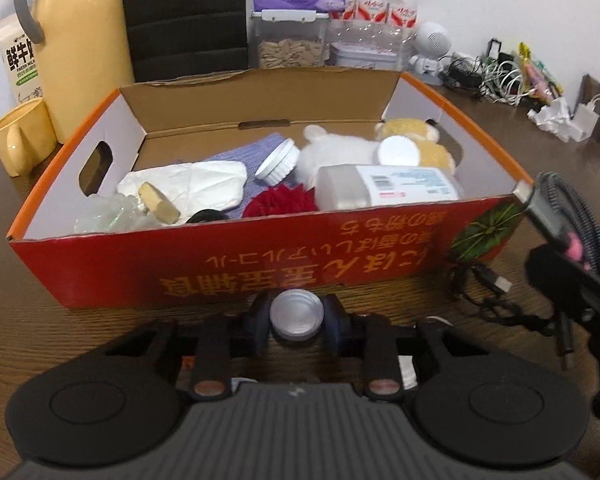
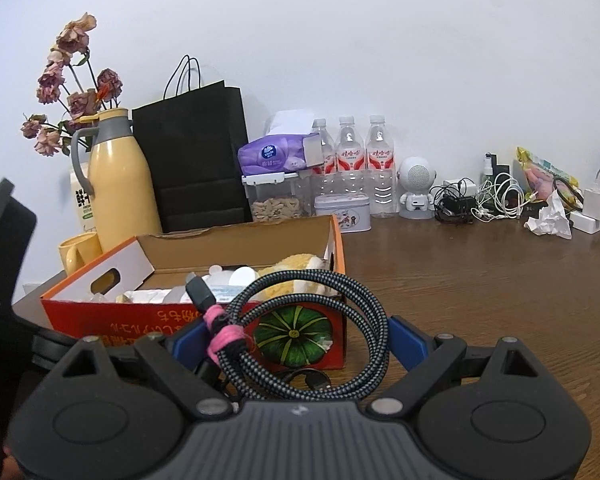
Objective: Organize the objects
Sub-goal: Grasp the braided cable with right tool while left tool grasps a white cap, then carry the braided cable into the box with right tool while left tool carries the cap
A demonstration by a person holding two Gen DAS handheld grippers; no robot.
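We tilt our left gripper (image 1: pixel 297 317) steeply downward with its jaws pinched close on a small silver cap (image 1: pixel 297 316), while our right gripper (image 2: pixel 296 344) points gently downward, jaws spread wide around a coiled braided cable (image 2: pixel 300 332).

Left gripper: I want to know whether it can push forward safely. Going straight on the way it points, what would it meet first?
Probably the red front wall of the cardboard box, just beyond the left gripper, which is shut on a silver cap. Depth is hard to judge.
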